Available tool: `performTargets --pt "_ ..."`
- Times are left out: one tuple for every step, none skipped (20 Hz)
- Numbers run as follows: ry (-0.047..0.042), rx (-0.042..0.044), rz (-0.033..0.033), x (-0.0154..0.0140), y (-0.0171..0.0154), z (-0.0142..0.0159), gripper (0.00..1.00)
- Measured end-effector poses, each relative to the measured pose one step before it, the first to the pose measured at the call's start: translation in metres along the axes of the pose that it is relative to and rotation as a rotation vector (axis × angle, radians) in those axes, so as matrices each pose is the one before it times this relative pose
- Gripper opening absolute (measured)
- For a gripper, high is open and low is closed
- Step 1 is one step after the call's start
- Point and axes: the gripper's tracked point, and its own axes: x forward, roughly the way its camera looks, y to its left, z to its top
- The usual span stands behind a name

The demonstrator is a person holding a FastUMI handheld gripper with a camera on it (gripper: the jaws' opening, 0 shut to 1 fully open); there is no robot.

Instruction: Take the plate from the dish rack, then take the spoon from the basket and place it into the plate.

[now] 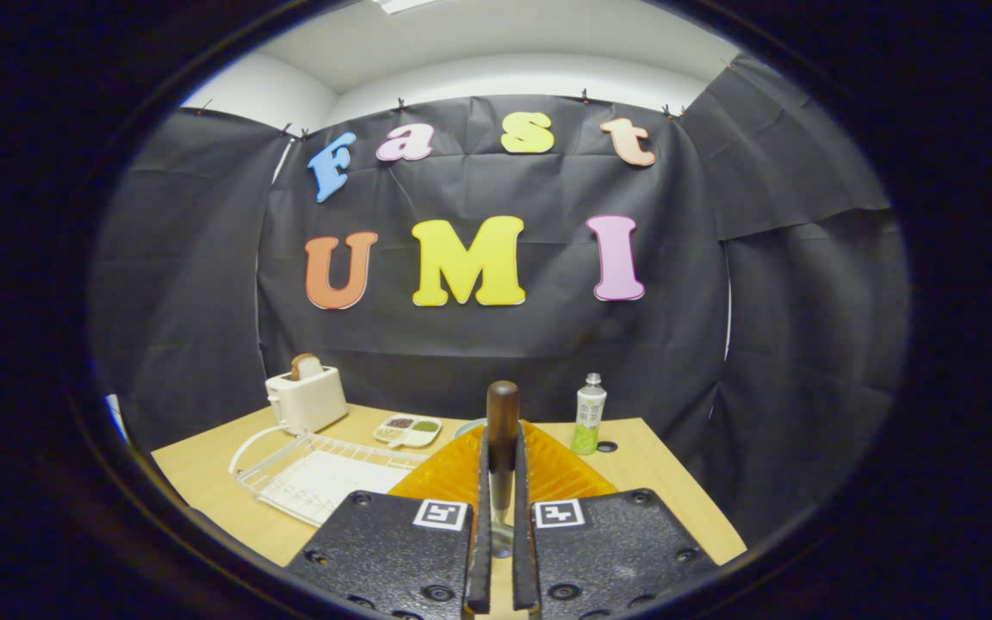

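Between its two closed fingers the tool [501, 482] grips the spoon [502, 430] upright, brown handle uppermost, above the tabletop [203, 469], with the white dish rack [315, 474] near left.

The gripper [500, 482] has 2 textured, screw-studded finger plates, each bearing 1 square black-and-white marker.

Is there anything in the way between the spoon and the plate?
The gripper is shut on the spoon, which stands upright between the fingers. A bit of plate peeks out just beyond them. The fingers hide the path there, so I cannot tell.
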Motion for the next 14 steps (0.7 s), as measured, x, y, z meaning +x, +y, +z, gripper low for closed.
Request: performTargets --pt "0.00629 -0.00029 0.00903 -0.01126 0.01504 -0.00907 0.15" --pt "-0.00351 -0.00359 0.01617 -0.01084 0.01634 -0.00776 0.15" --pt "-0.00715 -0.00059 0.01157 -0.0096 0.0152 -0.00732 0.15" --pt "-0.01165 0.00042 0.00338 -0.00908 0.01303 -0.00822 0.15" --pt "-0.00792 -0.00103 -0.00063 -0.00868 0.013 -0.00961 0.15" --pt "-0.01147 -0.00473 -0.00233 -0.00794 0.01182 -0.00857 0.15" --pt "-0.00719 0.00057 -0.0039 -0.00776 0.01178 -0.00967 0.15" --pt "-0.00994 0.00441 -0.00225 -0.00567 0.01209 -0.00693 0.16" --pt "-0.00009 0.00321 -0.00001 -0.00484 0.0102 -0.01084 0.16" --pt "0.01134 0.00794 0.00302 -0.00341 0.01034 -0.01121 0.16" --pt "0.01705 0.00833 0.00239 -0.00232 0.0082 -0.01118 0.16" --pt "0.01913 0.01661 0.00178 -0.00081 0.00716 -0.01047 0.15" --pt "0.01457 0.01901 -0.00156 -0.00141 0.00491 -0.00792 0.16" --pt "0.0083 0.01313 -0.00296 0.00139 0.00406 -0.00743 0.16"
